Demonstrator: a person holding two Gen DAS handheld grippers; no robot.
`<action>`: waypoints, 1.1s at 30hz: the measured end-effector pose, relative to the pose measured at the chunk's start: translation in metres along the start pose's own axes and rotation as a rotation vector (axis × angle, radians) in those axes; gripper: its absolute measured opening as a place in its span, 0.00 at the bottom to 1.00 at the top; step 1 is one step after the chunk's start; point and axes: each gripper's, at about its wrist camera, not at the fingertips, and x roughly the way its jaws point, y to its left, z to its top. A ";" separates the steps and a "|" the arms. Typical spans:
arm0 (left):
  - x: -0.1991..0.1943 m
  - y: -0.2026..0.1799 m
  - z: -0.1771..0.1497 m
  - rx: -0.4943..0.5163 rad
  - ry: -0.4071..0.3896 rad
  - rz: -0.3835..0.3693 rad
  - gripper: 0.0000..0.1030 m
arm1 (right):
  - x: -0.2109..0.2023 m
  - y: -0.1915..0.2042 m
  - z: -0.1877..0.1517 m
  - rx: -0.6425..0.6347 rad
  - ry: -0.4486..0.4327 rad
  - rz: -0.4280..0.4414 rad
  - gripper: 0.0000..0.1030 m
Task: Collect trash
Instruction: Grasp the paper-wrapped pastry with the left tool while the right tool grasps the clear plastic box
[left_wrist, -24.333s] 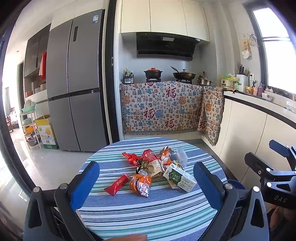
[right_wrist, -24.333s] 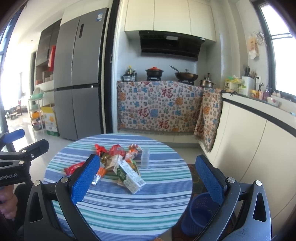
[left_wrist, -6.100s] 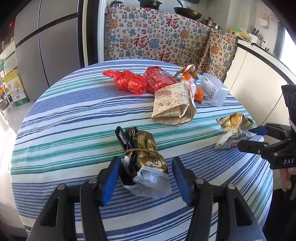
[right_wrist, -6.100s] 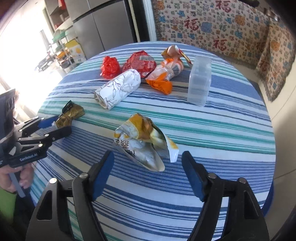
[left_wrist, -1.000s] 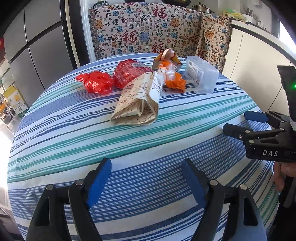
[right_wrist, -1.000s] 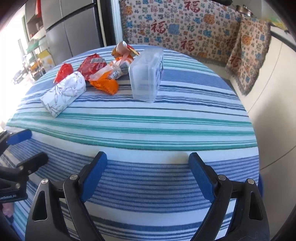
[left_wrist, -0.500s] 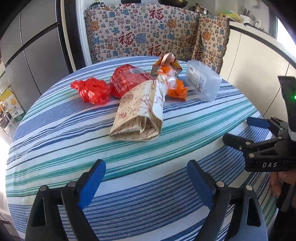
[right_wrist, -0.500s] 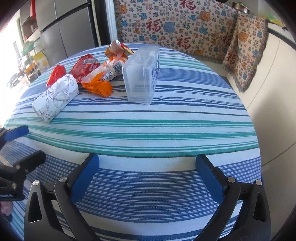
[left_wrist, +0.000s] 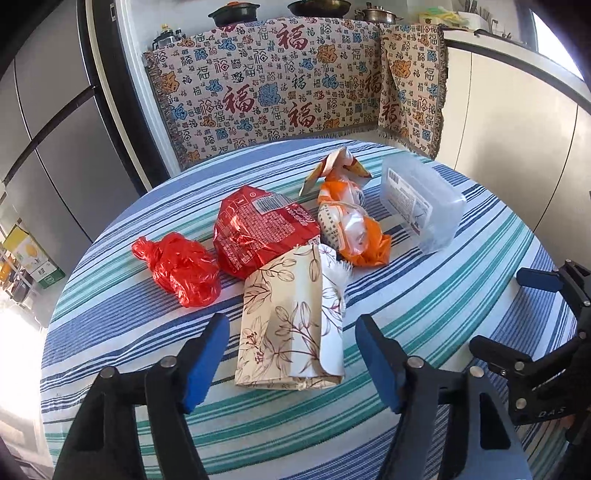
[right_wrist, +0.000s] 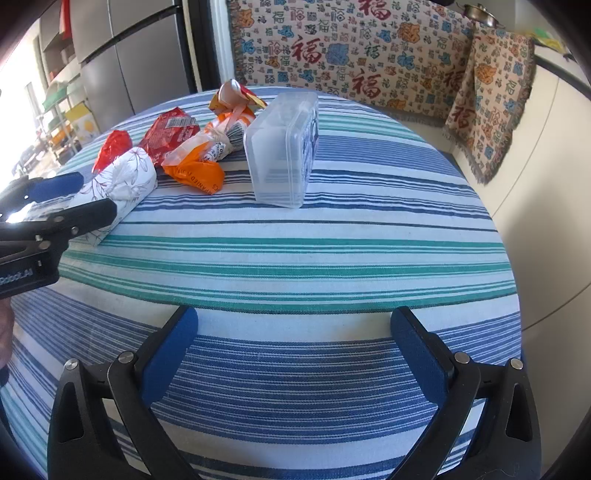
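A beige floral paper packet (left_wrist: 295, 325) lies on the striped round table (left_wrist: 424, 295). My left gripper (left_wrist: 291, 360) straddles its near end, jaws closing, the blue pads still clear of it. Behind the packet lie a red plastic bag (left_wrist: 181, 269), a red foil packet (left_wrist: 258, 229), an orange-and-white wrapper (left_wrist: 354, 229) and a clear plastic box (left_wrist: 421, 203). My right gripper (right_wrist: 295, 350) hangs open over bare cloth at the table's near right edge, nothing between its fingers. In the right wrist view the floral packet (right_wrist: 122, 184) sits between the left gripper's fingers (right_wrist: 85, 214).
A patterned cloth (left_wrist: 280, 88) drapes the counter behind the table. A grey fridge (left_wrist: 48, 122) stands at the left and white cabinets (left_wrist: 517, 110) at the right. A yellow carton (left_wrist: 29, 258) rests on the floor at far left.
My left gripper moved forward over the table to the floral packet and its jaws narrowed around it. The right gripper held still and stayed wide.
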 end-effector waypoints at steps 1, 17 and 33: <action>0.003 0.000 0.000 0.001 0.012 -0.005 0.47 | 0.000 0.000 0.000 0.000 0.000 0.000 1.00; -0.036 0.008 -0.033 -0.121 -0.037 -0.120 0.38 | 0.009 0.000 0.015 -0.013 0.038 0.013 0.99; -0.038 0.017 -0.033 -0.158 -0.037 -0.147 0.38 | 0.037 0.001 0.103 0.071 0.035 -0.059 0.72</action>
